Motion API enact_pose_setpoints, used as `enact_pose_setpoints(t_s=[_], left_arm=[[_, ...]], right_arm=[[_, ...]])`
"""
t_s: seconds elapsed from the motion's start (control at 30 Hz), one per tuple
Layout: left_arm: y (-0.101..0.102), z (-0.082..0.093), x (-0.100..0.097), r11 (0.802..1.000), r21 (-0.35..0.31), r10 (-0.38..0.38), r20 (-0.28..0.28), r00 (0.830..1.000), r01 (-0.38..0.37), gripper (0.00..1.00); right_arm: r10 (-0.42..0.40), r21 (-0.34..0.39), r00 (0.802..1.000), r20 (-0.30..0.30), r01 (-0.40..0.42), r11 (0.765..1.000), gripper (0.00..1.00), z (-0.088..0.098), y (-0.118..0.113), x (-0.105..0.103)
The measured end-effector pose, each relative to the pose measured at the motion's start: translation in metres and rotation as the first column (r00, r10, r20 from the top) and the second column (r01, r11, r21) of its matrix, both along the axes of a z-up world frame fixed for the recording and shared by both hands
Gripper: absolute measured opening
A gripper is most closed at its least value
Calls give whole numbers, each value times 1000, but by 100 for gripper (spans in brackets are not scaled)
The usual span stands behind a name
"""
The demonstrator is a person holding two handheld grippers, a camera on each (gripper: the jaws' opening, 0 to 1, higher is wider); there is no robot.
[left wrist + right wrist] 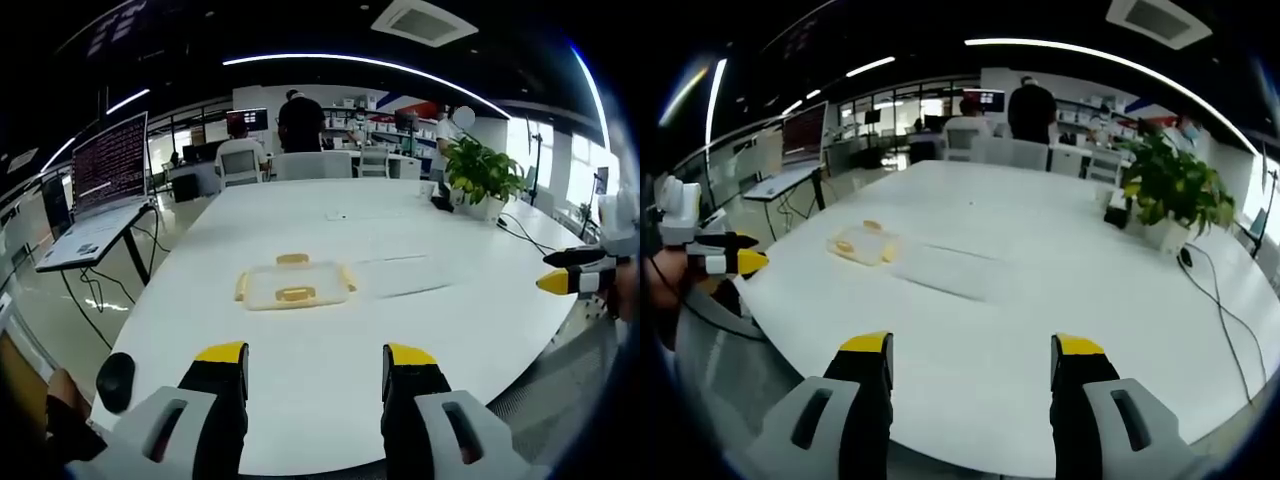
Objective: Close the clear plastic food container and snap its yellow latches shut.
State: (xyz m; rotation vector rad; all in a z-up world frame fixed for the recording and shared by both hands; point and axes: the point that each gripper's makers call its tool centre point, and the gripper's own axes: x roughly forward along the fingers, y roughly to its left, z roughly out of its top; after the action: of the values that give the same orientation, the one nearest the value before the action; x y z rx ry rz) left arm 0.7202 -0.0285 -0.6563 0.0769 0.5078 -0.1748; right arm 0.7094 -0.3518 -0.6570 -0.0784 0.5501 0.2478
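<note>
Left gripper view is showing the left gripper (315, 362) hovering over the near edge of the white table (330, 330) with its jaws spread and nothing between them, while the clear food container (294, 284) with yellow latches (295, 294) is lying flat further out, well apart from it. The right gripper (972, 362) is likewise hanging spread and empty, with a potted plant (1175, 190) standing at the far side.

Bright, even light from ceiling strip lights (360, 62); the white table (330, 370) glares softly; fisheye edges bend and blur
</note>
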Motion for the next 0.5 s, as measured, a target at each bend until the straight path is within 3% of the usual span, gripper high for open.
enact_pose_setpoints(t_s=[0.5], left_arm=[[4, 1, 2, 1000, 1, -24, -14, 1000, 24, 48]], right_arm=[[28, -5, 1000, 11, -28, 1000, 60, 6, 4, 4]])
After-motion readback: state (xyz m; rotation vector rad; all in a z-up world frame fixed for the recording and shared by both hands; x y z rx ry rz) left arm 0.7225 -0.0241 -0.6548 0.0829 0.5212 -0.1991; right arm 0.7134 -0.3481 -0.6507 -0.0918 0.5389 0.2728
